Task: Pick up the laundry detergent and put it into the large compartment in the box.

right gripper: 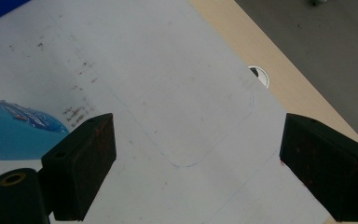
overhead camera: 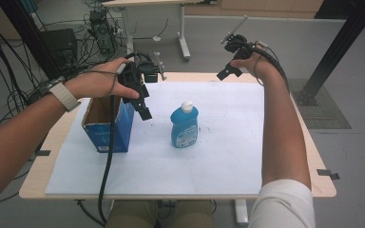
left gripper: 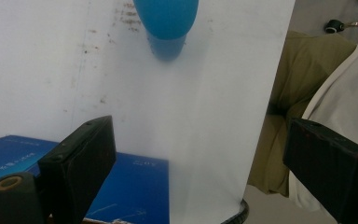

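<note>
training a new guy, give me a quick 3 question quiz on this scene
1. True or false: the bottle lies on its side.
2. Which stands nearer the left gripper: A) the box B) the bottle C) neither, they are stacked?
3. What do the right gripper's jaws hold?

Key
1. False: it stands upright on the white sheet, cap up.
2. A: that gripper hangs over the open box's right edge.
3. Nothing: the jaws stand open above the table's far right corner.
</note>
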The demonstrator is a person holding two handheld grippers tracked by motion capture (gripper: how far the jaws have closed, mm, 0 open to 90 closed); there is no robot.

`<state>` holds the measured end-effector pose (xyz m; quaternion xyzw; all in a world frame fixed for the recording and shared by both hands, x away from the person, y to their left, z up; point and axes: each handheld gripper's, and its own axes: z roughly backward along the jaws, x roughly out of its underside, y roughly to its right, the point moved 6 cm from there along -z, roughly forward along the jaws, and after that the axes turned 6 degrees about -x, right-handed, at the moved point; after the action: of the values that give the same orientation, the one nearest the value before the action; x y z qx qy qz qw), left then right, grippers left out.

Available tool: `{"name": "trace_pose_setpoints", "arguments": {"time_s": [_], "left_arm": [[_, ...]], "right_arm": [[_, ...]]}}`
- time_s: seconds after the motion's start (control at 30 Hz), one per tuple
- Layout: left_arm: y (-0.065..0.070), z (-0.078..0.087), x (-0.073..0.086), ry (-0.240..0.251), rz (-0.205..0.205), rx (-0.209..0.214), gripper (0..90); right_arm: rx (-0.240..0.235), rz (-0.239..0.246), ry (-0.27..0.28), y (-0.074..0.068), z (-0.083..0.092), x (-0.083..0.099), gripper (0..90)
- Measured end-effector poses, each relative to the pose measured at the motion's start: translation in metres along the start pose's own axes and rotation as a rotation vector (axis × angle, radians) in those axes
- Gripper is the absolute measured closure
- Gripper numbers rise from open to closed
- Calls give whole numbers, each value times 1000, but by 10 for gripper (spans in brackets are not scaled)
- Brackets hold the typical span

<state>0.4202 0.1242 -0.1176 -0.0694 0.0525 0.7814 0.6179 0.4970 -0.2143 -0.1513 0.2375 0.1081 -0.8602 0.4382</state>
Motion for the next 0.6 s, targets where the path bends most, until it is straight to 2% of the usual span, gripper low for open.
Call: {"name": "trace_pose_setpoints", "arguments": {"time_s": [0.3, 0.6], "left_arm": [[2, 1, -3, 1, 11, -1, 95], [1, 2, -4, 10, 66, 3, 95]], "right_arm": [[0, 6, -6, -1, -2, -1, 108], [0, 10, -5, 0, -2, -1, 108]]}}
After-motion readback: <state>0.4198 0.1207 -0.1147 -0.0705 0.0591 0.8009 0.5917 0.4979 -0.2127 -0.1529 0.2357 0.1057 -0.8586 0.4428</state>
